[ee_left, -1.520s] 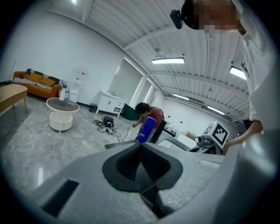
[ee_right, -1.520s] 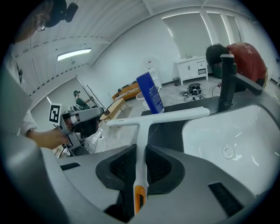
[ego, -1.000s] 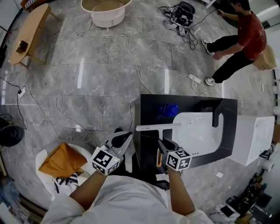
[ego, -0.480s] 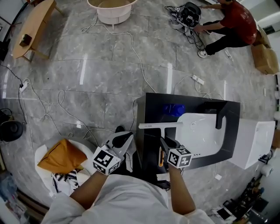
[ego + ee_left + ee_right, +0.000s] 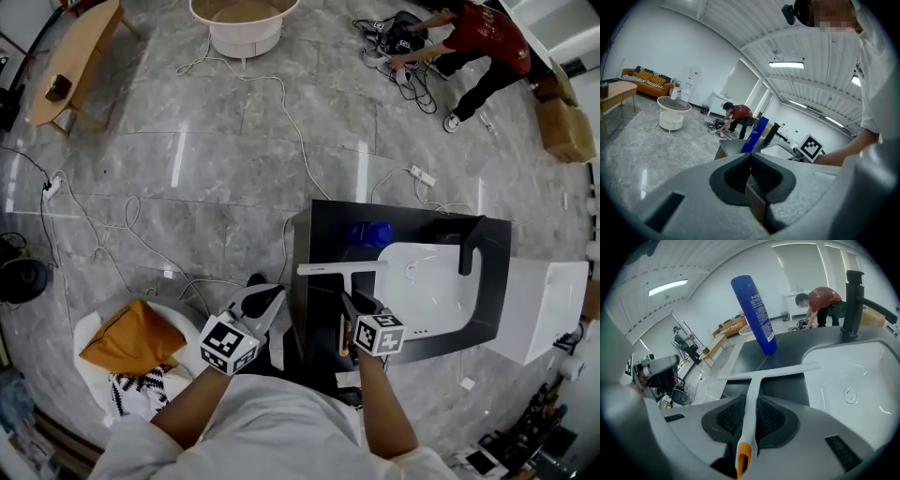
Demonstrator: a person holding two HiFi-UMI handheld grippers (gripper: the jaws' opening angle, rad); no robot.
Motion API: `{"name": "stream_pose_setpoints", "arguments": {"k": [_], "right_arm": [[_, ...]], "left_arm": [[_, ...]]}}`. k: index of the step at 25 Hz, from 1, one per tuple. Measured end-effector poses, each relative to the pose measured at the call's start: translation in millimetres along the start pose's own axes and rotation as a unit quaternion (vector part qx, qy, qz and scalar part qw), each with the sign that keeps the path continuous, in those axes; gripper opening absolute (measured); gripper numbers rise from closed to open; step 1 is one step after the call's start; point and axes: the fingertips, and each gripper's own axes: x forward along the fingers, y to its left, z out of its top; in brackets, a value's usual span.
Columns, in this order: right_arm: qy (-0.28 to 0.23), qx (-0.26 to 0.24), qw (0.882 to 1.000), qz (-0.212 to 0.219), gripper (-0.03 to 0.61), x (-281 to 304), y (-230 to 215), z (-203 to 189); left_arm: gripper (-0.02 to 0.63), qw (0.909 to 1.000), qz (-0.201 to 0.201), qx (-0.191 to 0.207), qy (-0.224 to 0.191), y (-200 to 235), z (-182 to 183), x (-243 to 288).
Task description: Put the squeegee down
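**White plastic T-shaped squeegee still clamped, not yet down**

Since half a second ago the squeegee has barely shifted, so the release is still to come. The right gripper has its jaws shut tight on the orange-tipped handle. The blade, at 12 o'clock, hovers over the black countertop, with the white basin at 3 o'clock. At 9 o'clock the left gripper is pinched closed and empty.
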Motion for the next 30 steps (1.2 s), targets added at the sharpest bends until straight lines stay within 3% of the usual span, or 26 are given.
{"name": "stream_pose_setpoints", "arguments": {"k": [5,8,10,14,21,27,30], "right_arm": [[-0.032,-0.009,0.999,-0.003,0.114,-20,0,12],[-0.091,-0.044,0.995,0.008,0.114,-58,13,37],[-0.143,-0.086,0.986,0.016,0.082,-91,25,64],[-0.253,-0.144,0.956,0.034,0.035,-165,44,115],[-0.398,-0.197,0.893,0.068,0.021,-300,45,143],[-0.462,-0.222,0.856,0.075,0.018,-383,36,150],[-0.48,-0.228,0.844,0.072,0.017,-412,33,144]], "left_arm": [[0.015,0.9999,-0.002,0.01,-0.003,-13,8,0],[0.015,0.9997,-0.004,0.023,-0.009,-25,26,-5],[0.015,0.9992,0.0,0.037,-0.018,-30,45,-8],[0.015,0.9944,0.016,0.092,-0.049,-45,96,-17],[0.015,0.9838,0.038,0.134,-0.113,-103,143,-36],[0.015,0.9727,0.04,0.169,-0.155,-165,181,-68],[0.015,0.9677,0.028,0.183,-0.172,-191,194,-83]]}}
